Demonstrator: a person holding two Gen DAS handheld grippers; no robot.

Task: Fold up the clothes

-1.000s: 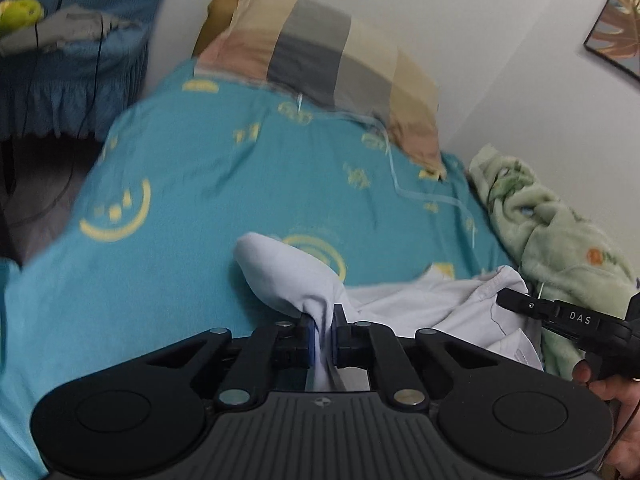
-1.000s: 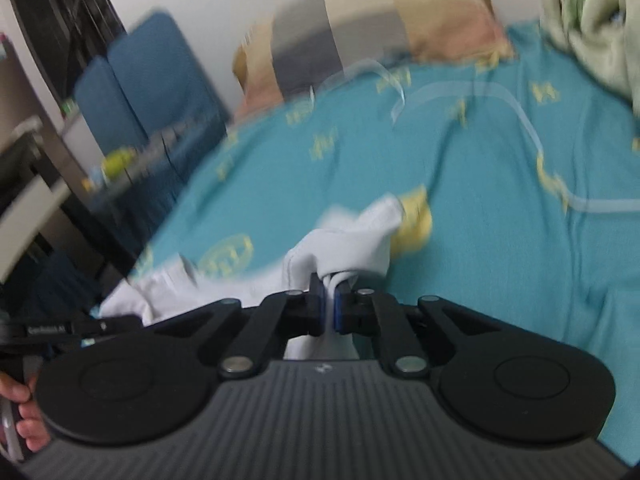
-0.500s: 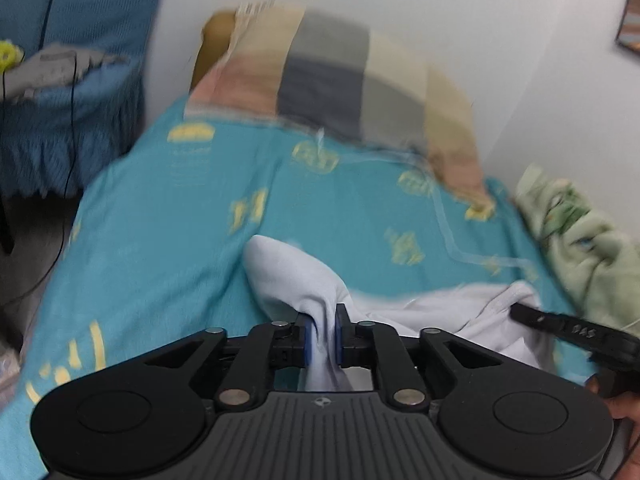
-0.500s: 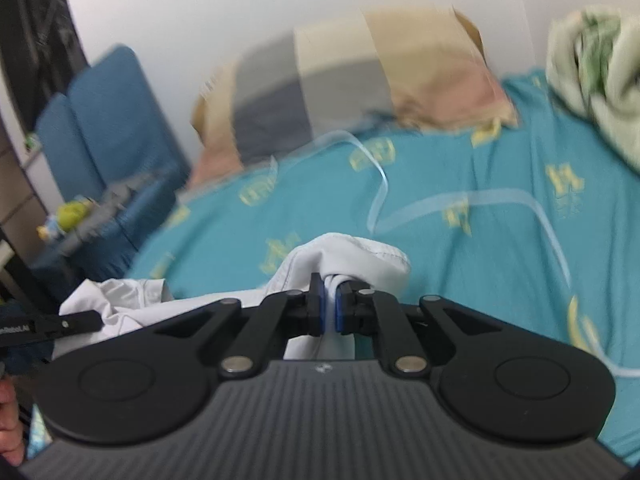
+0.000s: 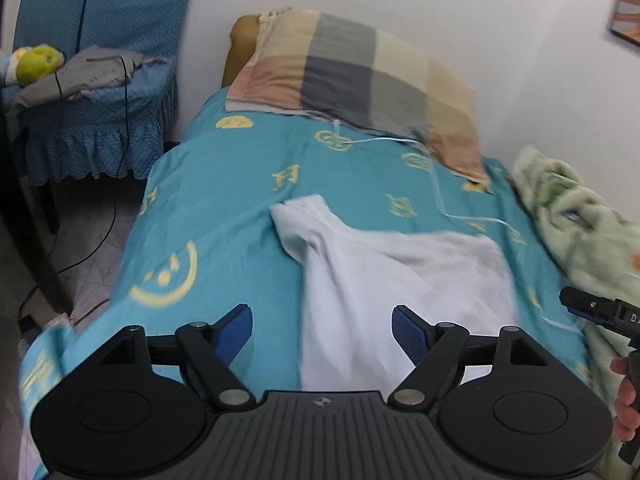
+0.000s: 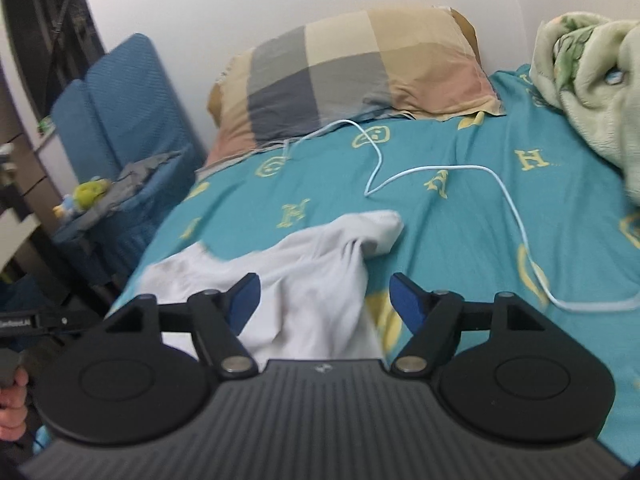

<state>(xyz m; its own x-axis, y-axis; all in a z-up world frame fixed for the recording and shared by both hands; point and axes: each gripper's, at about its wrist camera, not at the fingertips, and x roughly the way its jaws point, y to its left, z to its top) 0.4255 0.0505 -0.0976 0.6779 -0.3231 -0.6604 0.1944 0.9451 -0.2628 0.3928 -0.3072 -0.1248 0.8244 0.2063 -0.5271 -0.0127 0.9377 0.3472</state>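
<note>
A white garment [image 5: 392, 276] lies spread on the teal bed sheet [image 5: 224, 200], one sleeve corner reaching toward the pillow. My left gripper [image 5: 322, 326] hovers over the garment's near edge, its jaws opening wide, the blue pads clear of the cloth. In the right wrist view the same white garment [image 6: 312, 280] lies bunched below my right gripper [image 6: 325, 294], whose jaws are also opening with cloth under the gap but not pinched. The right gripper's tip [image 5: 596, 310] shows at the left view's right edge.
A checked pillow [image 5: 360, 80] leans on the wall at the bed's head. A white cable [image 6: 460, 184] snakes over the sheet. A green fleece blanket [image 6: 592, 80] is heaped on the right. A blue chair [image 5: 92, 92] with clothes stands left of the bed.
Both grippers were shut on bunched corners of the white garment; now both have let go and stand wide, and the garment has dropped flatter onto the sheet.
</note>
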